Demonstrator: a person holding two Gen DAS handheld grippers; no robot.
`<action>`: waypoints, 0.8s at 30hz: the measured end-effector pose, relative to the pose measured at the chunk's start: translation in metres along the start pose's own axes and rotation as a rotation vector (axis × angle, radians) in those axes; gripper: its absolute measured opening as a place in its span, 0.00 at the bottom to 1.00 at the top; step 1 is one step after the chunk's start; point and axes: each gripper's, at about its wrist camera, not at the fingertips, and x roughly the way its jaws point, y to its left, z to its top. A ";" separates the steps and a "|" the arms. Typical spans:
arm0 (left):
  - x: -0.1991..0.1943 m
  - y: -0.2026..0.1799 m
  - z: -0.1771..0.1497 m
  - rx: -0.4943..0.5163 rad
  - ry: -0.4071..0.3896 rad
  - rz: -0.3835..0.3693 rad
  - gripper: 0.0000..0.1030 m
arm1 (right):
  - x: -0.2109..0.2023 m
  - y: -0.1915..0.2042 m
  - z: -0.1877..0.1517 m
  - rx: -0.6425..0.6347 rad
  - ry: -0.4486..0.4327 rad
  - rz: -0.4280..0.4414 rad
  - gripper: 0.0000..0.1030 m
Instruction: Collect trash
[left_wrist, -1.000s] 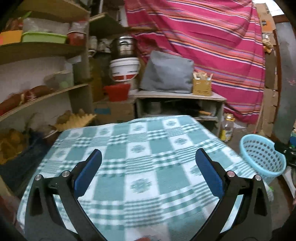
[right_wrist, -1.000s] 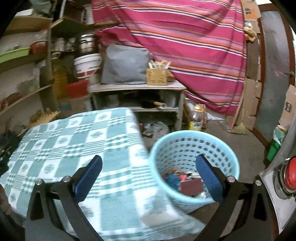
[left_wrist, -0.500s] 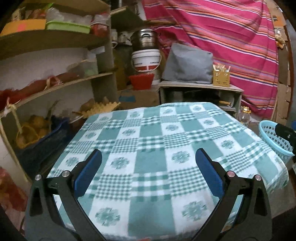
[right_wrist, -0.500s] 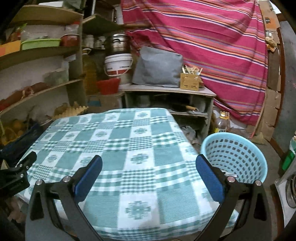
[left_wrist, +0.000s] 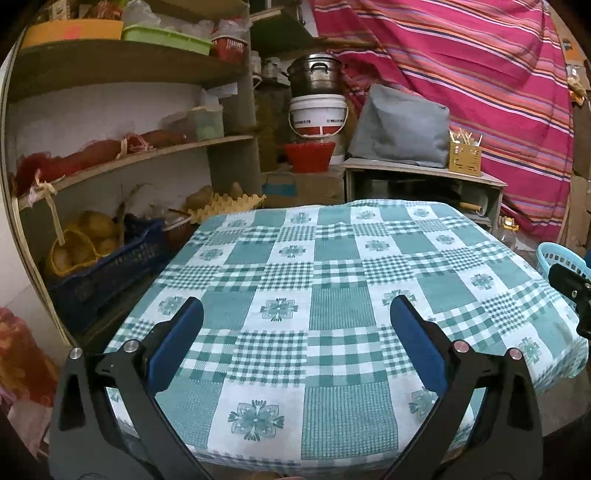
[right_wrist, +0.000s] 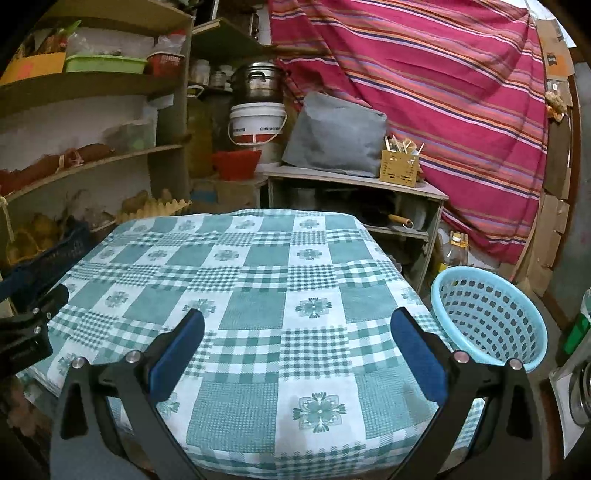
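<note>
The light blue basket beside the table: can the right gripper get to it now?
Probably yes. The basket stands just right of the open, empty right gripper, with nothing between them.

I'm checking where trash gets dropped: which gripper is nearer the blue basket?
Right. The right gripper is beside the blue basket; the left gripper is across the table.

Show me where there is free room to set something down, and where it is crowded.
The whole checked tablecloth lies bare, from the shelf side to the blue basket. Both open grippers, left and right, hold nothing. The wall shelves and the low cabinet top are crowded.
</note>
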 end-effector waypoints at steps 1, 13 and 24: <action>0.001 0.000 -0.001 -0.002 0.001 -0.002 0.95 | 0.000 0.001 0.000 -0.002 -0.004 -0.003 0.96; 0.003 0.002 -0.003 -0.006 0.001 -0.009 0.95 | 0.003 0.011 -0.004 -0.016 -0.010 0.016 0.96; 0.005 -0.004 -0.001 -0.011 0.012 -0.027 0.95 | 0.004 0.019 -0.004 -0.021 -0.019 0.016 0.96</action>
